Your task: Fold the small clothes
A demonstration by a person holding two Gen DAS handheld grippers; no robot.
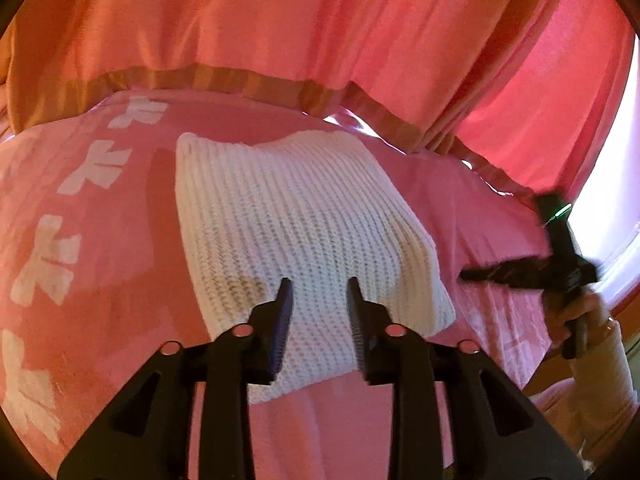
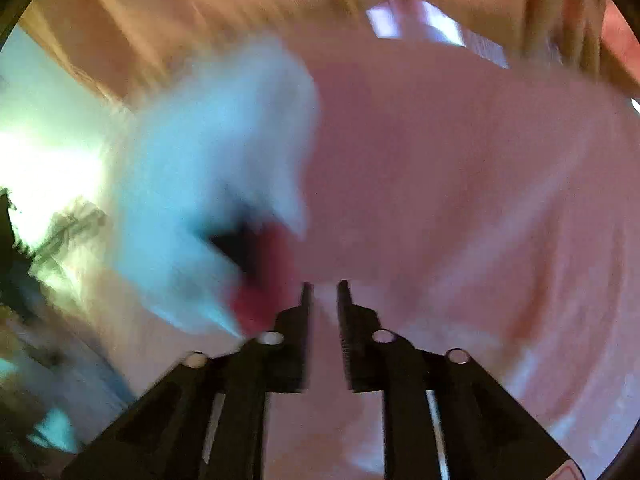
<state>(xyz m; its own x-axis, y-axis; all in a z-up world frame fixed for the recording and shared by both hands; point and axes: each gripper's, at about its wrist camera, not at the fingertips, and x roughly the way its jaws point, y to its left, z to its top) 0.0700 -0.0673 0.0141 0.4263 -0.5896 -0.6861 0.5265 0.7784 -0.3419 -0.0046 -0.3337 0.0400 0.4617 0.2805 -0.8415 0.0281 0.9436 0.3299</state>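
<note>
White knit garment [image 1: 296, 232] lies folded on pink bedspread [image 1: 100, 280] | left gripper [image 1: 320, 292], right gripper [image 2: 324, 292] both part-open, empty | folding looks done

Bare bedspread [image 1: 100, 280] around sweater [image 1: 296, 216]

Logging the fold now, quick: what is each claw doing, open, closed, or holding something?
Left claw: open, nothing gripped, over the folded white knit.
Right claw: open, narrow gap, nothing between its fingers.
</note>
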